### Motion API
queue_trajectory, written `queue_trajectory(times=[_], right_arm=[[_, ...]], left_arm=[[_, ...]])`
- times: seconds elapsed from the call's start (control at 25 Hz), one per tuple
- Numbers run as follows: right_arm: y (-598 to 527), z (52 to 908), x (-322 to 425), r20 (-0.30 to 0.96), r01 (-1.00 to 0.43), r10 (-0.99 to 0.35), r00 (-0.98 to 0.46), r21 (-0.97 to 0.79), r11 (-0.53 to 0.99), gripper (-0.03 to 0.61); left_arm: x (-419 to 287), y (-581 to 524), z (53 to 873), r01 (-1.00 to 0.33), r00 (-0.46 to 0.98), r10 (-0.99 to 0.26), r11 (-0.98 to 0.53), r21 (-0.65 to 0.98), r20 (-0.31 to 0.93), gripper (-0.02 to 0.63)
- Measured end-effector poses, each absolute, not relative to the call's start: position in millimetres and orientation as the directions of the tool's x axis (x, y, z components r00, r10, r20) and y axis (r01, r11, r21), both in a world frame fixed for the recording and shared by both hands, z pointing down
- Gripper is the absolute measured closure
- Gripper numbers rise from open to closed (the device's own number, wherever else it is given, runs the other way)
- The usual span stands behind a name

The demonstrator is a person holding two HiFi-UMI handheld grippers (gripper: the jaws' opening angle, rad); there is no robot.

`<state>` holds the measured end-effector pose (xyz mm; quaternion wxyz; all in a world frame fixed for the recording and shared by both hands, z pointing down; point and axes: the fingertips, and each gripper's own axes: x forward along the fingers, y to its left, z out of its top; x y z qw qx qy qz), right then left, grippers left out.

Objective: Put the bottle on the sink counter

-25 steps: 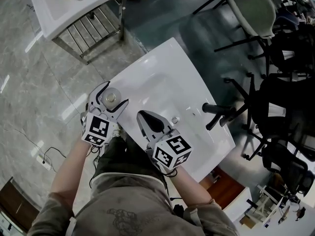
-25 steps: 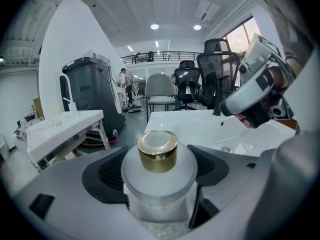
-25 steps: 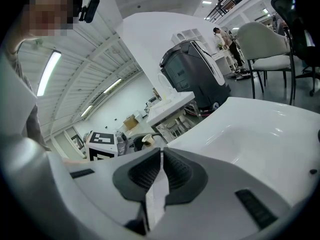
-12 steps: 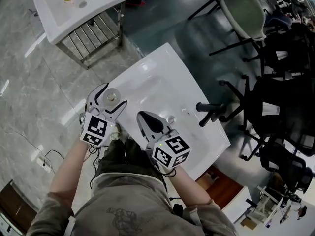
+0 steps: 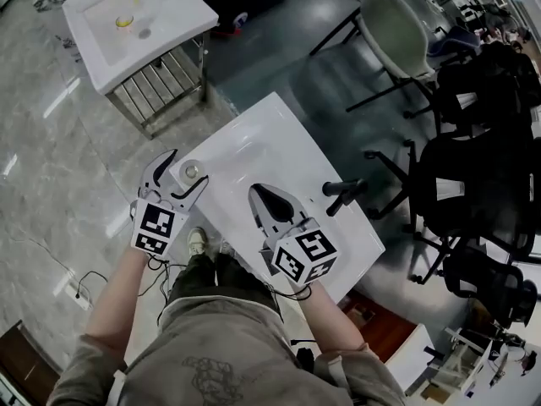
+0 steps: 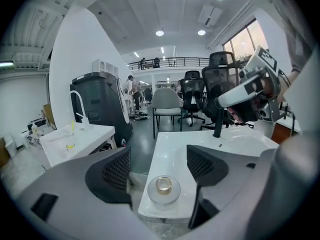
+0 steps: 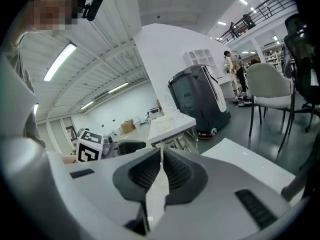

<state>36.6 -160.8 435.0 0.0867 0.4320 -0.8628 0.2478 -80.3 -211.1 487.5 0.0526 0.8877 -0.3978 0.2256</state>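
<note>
The left gripper (image 6: 157, 168) is wide open and holds nothing. The bottle (image 6: 163, 186) stands upright between and just beyond its tips, touching neither, on the near corner of the sink counter (image 6: 200, 144). A second ago those jaws sat closer round it, so it looks released and the placing done. The right gripper (image 7: 161, 156) is closed on nothing. Only the left gripper view shows the gaps beside the bottle; the head view alone shows both grippers at the counter's near edge.
</note>
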Motion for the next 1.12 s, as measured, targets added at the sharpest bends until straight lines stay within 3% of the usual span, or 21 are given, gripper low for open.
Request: queue_trajectory(times=[0.56,0.8,0.92,1.04,1.12], right_arm=[[-152,337,50,0.265,-0.804,-0.762,-0.591,-0.11,0.585,0.541],[-141,292,43,0.205,-0.777,-0.757,-0.62,-0.03,0.629,0.541],[-133,267,42,0.161,-0.781,-0.771,-0.616,-0.004,0.624,0.541],[-124,246,40,0.124,-0.782,-0.776,-0.618,0.0,0.623,0.541],[-120,237,40,0.106,-0.781,-0.777,-0.621,0.005,0.624,0.541]], left_arm=[[-97,-193,352,-0.787,0.566,-0.779,-0.608,-0.104,0.27,0.268],[-103,-183,320,-0.782,0.536,-0.798,-0.592,-0.196,0.274,0.273],[-107,-174,304,-0.788,0.53,-0.811,-0.579,-0.211,0.247,0.337],[-110,-164,283,-0.807,0.515,-0.834,-0.55,-0.215,0.197,0.361],[-112,-159,271,-0.821,0.513,-0.843,-0.537,-0.194,0.162,0.43]])
